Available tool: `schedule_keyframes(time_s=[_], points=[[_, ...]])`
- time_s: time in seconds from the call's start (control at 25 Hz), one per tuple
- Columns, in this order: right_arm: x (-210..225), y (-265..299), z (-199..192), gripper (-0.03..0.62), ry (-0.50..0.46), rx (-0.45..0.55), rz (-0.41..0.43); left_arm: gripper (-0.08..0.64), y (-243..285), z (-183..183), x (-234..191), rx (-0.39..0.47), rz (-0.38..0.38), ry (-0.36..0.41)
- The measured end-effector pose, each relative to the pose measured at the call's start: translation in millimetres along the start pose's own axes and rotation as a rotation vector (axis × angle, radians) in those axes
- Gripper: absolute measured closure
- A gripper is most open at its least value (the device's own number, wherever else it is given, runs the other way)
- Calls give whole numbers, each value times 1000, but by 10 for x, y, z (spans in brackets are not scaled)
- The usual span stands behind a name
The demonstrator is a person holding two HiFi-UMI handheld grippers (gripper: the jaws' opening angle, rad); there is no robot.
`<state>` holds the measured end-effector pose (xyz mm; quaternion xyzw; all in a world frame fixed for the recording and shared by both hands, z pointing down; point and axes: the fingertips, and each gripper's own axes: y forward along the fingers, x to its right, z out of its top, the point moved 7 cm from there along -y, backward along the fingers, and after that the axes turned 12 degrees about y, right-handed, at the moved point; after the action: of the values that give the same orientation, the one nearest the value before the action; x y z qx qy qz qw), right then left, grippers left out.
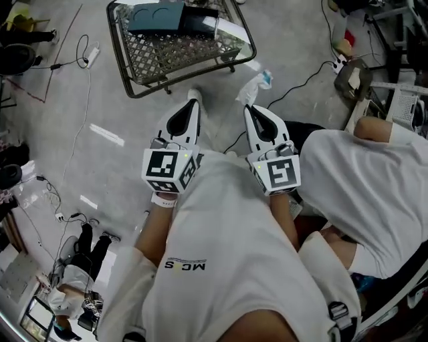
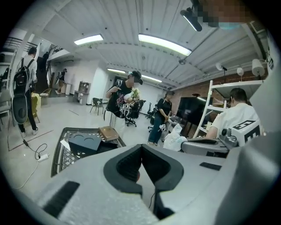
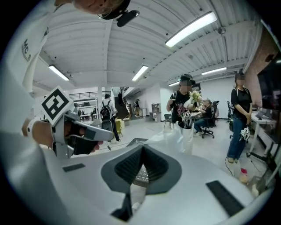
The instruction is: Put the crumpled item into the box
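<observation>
While two grippers point forward from the person's chest, the left gripper (image 1: 193, 101) and right gripper (image 1: 250, 109) both have their jaws pressed together, with nothing between them. One crumpled white bag (image 1: 255, 85) lies on the grey floor (image 1: 100, 107), ahead of the right gripper's tips and apart from both. One wire table (image 1: 124, 61) just beside it carries one dark box (image 1: 157, 18). Cables trail over the floor of an open workshop where several people stand or sit.
</observation>
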<state>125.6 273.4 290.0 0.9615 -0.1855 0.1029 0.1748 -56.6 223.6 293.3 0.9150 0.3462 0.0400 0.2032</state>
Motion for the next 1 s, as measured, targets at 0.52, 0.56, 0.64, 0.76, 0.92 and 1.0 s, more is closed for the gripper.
schedule_keyframes(time_s=[0.52,0.56,0.64,0.76,0.92,1.0], points=[[235,2089,761,578,-63,-110,-4,540,731,534,-1872,4,0,-53],[229,2154,799,578,-69,-109,-1,540,745,543,-1923,5,2,-59],[224,2246,848,578,-76,-118,7,540,776,556,-1971,5,3,-73],[261,2360,888,578,-75,-140,17,540,877,596,-1983,0,-6,-82],[370,2518,899,578,-68,-172,35,540,1059,650,-2001,-19,-7,-87],[412,2545,884,578,-65,-188,50,540,1106,656,-1983,-31,-2,-101]])
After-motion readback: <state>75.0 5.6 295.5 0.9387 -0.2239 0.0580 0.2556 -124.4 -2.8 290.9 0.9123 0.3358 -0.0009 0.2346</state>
